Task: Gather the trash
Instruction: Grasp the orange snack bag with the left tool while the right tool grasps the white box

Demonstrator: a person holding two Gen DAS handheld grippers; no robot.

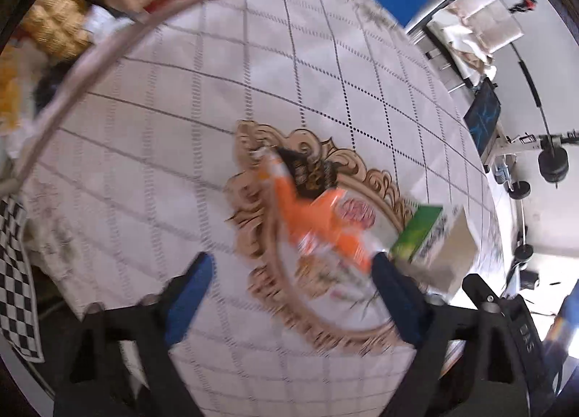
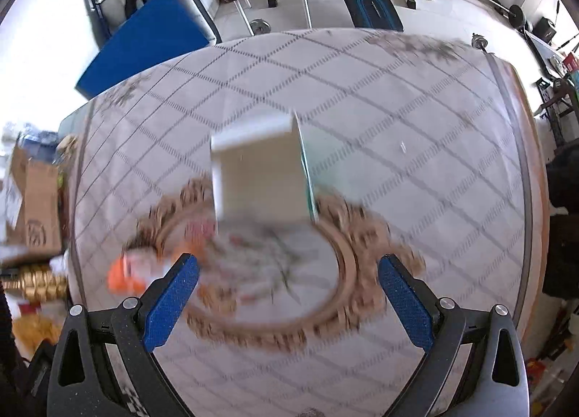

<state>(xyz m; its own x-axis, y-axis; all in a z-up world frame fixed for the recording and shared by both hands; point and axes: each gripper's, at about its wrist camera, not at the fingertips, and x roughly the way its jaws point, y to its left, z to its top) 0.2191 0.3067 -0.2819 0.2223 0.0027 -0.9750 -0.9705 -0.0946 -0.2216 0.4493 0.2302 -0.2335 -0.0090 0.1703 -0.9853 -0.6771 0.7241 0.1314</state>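
Blurring past legibility, perhaps: orange wrapper (image 1: 318,221) print.

the left gripper (image 1: 291,268) is pointing steeply down, its blue fingers (image 1: 188,294) spread with nothing between them. the right gripper (image 2: 287,272) is pointing straight down, fingers (image 2: 173,301) standing wide apart, gripping nothing.

Your left gripper (image 1: 291,265) & right gripper (image 2: 288,267): black speckled bodies w/ triangular cutouts, blue textured pads (image 2: 172,303), silver screws at 7 & 5 o'clock.
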